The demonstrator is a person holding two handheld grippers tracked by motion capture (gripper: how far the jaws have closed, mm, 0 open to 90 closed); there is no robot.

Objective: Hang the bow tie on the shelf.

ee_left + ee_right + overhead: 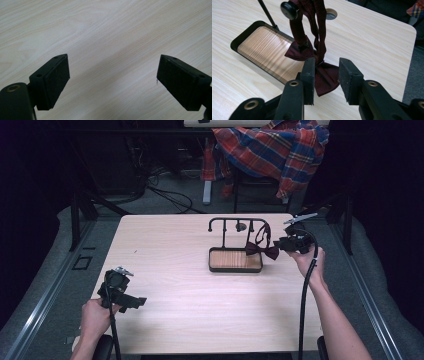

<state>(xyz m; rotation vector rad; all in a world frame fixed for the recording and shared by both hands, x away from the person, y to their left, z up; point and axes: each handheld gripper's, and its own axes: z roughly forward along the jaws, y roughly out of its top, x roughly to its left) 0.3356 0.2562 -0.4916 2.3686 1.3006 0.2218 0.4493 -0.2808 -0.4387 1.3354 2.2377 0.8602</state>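
Right gripper (326, 75) jaws narrow but slack around bow tie (322, 75) hung on stand (235, 224) near table's far-right edge; next: back out clear.

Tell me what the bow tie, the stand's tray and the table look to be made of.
Bow tie: dark red woven fabric, soft folds, faint sheen.
Tray: likely black metal rim around a varnished wood-grain floor that reflects light.
Table: pale wood-look laminate or veneer, printed-looking grain, smooth matte.
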